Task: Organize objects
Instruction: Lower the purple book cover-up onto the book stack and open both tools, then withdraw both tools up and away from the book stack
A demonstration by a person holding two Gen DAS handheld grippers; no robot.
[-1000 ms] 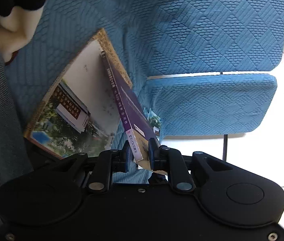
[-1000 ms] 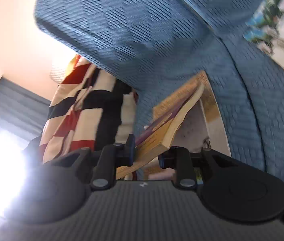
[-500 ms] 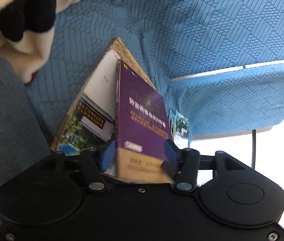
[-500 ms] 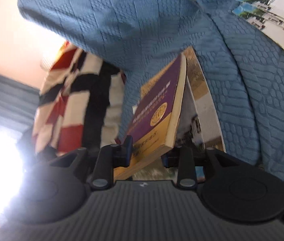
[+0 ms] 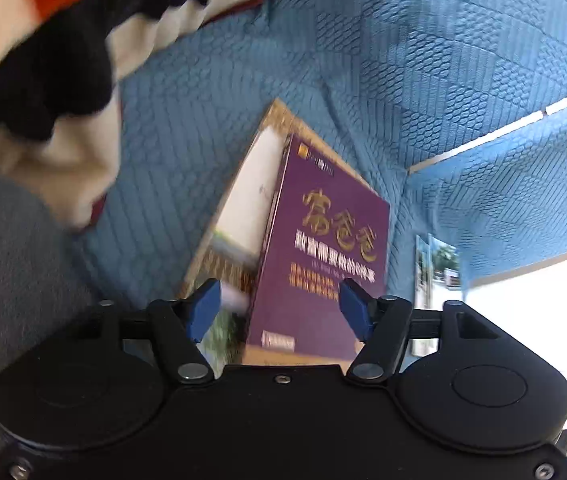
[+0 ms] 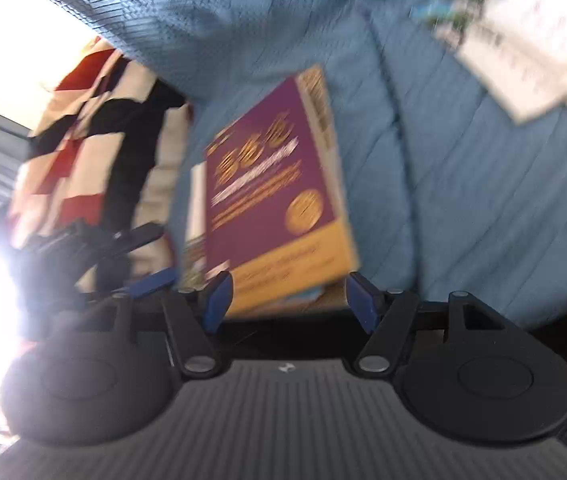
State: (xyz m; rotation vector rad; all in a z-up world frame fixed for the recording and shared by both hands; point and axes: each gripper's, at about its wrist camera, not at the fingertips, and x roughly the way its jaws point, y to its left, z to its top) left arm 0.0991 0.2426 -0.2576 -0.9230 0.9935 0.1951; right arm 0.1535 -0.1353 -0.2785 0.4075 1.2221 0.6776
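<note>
- Purple book (image 5: 323, 256) lies flat on the bigger book (image 5: 243, 208) on the blue sofa (image 5: 423, 80); stacking, likely to tidy.
- Left gripper (image 5: 279, 310) and right gripper (image 6: 289, 298): jaws just opened, apart, pads off the book between them.

Purple book (image 5: 323, 264) with gold lettering, blue quilted sofa (image 5: 423, 60), red, black and cream blanket (image 5: 55, 48) upper left

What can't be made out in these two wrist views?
- Purple book: near edge hidden behind the left gripper body; small print blurred.
- Larger book underneath: mostly covered in both views.
- Papers: motion-blurred, cut by the right view's edge.
</note>
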